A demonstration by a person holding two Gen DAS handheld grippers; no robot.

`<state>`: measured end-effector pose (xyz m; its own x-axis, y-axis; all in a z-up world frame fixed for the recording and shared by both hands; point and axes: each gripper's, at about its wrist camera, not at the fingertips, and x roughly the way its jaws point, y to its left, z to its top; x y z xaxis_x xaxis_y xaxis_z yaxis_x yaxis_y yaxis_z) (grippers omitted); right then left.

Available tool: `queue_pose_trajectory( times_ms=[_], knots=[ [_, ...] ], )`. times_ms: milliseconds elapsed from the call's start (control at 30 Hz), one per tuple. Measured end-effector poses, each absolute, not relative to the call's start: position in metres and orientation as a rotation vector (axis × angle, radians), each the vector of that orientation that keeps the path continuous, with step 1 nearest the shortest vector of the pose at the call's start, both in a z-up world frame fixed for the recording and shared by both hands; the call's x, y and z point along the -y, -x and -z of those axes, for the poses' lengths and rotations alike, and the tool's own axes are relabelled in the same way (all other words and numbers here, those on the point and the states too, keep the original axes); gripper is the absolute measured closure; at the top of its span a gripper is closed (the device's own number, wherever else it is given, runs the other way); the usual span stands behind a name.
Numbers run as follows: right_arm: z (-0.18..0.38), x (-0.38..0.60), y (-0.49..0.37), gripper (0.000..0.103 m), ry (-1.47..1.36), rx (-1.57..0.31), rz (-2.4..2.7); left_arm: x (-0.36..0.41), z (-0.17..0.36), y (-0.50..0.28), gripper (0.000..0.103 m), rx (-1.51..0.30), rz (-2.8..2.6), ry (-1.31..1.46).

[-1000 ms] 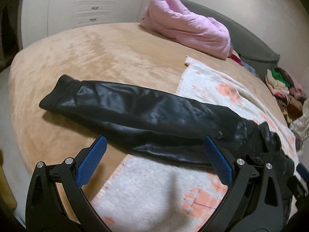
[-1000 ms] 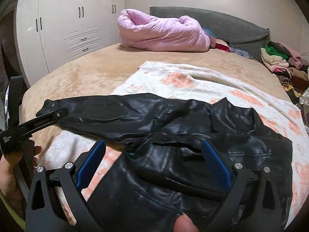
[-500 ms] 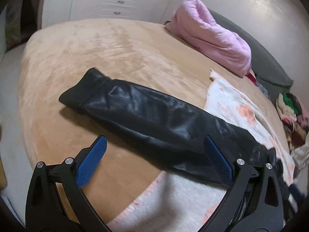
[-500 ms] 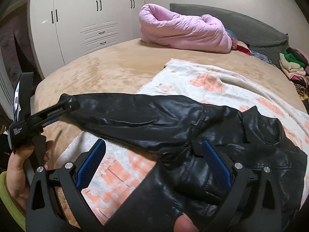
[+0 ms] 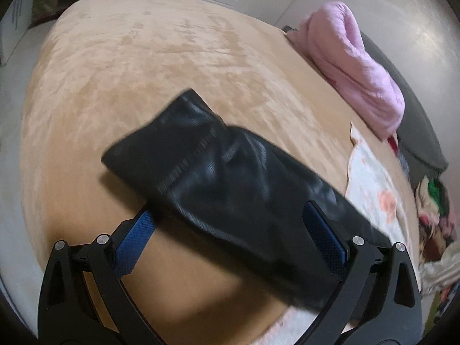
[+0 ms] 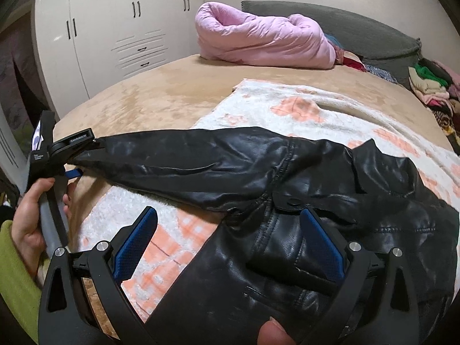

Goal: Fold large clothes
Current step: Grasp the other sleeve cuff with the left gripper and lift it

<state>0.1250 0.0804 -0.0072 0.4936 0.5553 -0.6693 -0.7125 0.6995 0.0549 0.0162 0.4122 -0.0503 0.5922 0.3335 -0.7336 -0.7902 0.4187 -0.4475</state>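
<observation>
A black leather jacket [image 6: 287,201] lies spread across a white-and-orange blanket [image 6: 287,106] on a tan bed [image 5: 143,57], its sleeve [image 5: 230,187] stretched out toward the bed's edge. The left gripper [image 5: 230,230], held in a person's hand [image 6: 28,215] with a green sleeve, has its blue-padded jaws spread wide on either side of the sleeve near the cuff, not closed on it. The right gripper [image 6: 230,241] hovers with its jaws wide apart over the jacket's body, while a rolled pink comforter [image 6: 264,40] sits by the grey headboard [image 6: 359,28].
</observation>
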Motion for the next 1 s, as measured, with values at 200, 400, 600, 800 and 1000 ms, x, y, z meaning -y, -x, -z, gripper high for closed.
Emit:
queue_pose_trajectory(
  times_ms=[200,400,600,800,1000],
  knots=[
    [0.008,-0.066,-0.125,0.004,0.212,-0.725,-0.762,-0.423,0.044,-0.005,0.090,-0.482,-0.715,0.898],
    [0.011,-0.045,-0.126,0.004,0.184,-0.737,-0.728,-0.394,0.004,-0.001,0.101,-0.378,-0.639,0.770],
    [0.005,-0.015,-0.132,0.004,0.114,-0.737,-0.696,-0.349,-0.041,-0.009,0.101,-0.320,-0.530,0.657],
    [-0.006,0.009,-0.132,0.004,0.049,-0.717,-0.692,-0.293,-0.079,-0.025,0.101,-0.317,-0.426,0.516],
    [-0.011,0.035,-0.132,0.004,0.005,-0.698,-0.684,-0.258,-0.097,-0.037,0.101,-0.320,-0.364,0.466]
  ],
)
